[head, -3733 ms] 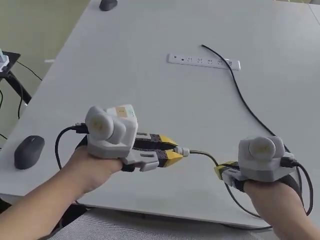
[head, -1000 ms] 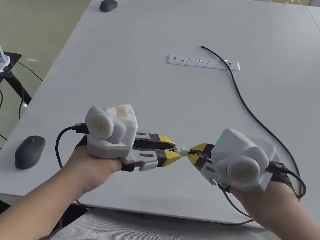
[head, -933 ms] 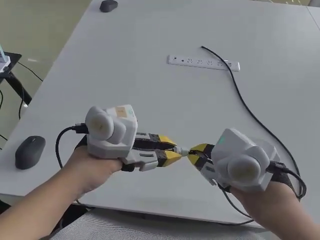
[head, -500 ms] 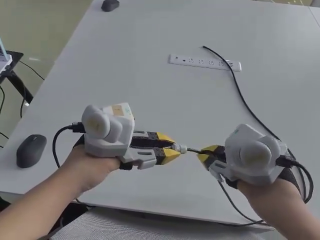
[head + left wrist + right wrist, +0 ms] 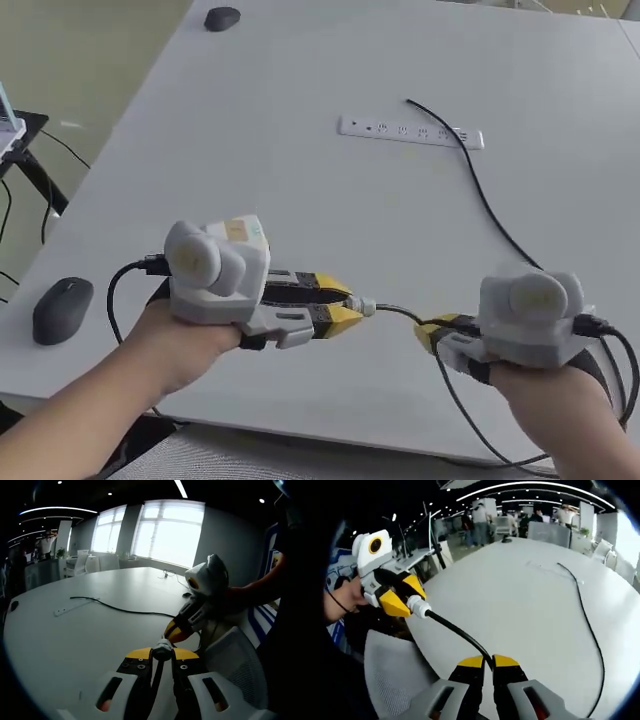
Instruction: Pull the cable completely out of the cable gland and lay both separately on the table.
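The white cable gland [image 5: 364, 304] is sitting clamped in the tips of the left gripper [image 5: 345, 306], above the table [image 5: 300, 180] near its front edge. The black cable [image 5: 400, 314] is running from it to the right gripper [image 5: 433, 333], whose jaws are pinching it closed just beside.

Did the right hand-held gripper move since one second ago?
Yes. Against the power strip, the right hand-held gripper moved rightward, away from the cable gland, drawing out more cable.
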